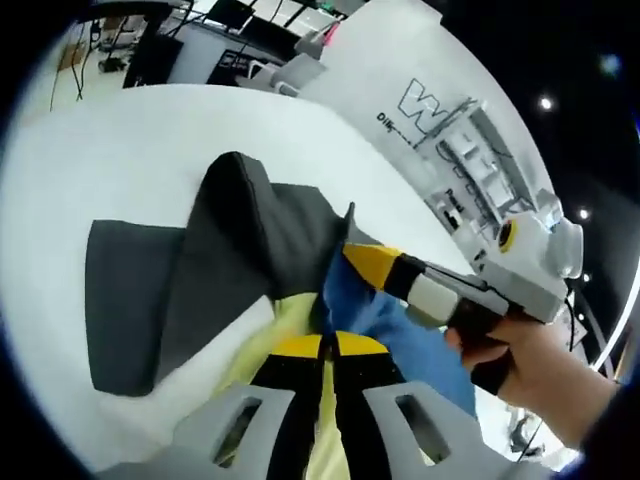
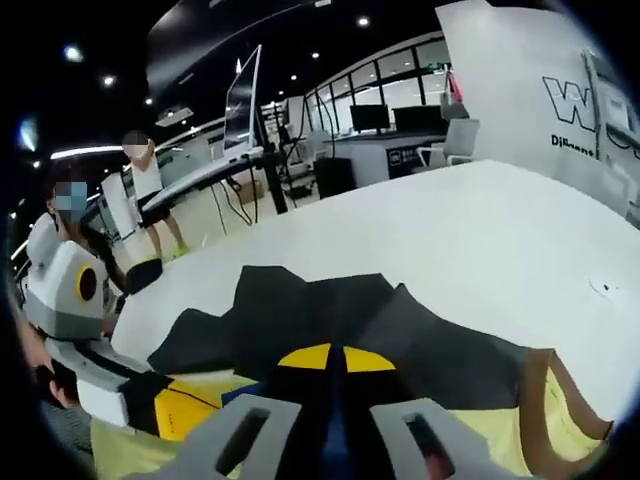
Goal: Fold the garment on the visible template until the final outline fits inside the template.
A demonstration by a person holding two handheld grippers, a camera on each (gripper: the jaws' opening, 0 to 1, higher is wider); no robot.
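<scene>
We see the garment (image 1: 250,260) lying on the worktop (image 1: 120,150) at mid-frame, with the template (image 1: 130,300) under it toward the left.

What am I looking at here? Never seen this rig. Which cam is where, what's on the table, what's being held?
No robot arm here: a person holds a two-jaw gripper in each hand, and a fisheye camera rides on each, looking forward along its jaws.

In the left gripper view, the left gripper rises from the bottom, its yellow-tipped jaws closed on the garment. The right gripper comes in from the right, held by the person's hand, pinching the same cloth.

In the right gripper view, the right gripper is at the bottom, closed on the fabric; the left gripper enters from the left.

On the white table lies the garment, dark grey with blue lining, partly lifted and bunched. Under it is a pale yellow template.
</scene>
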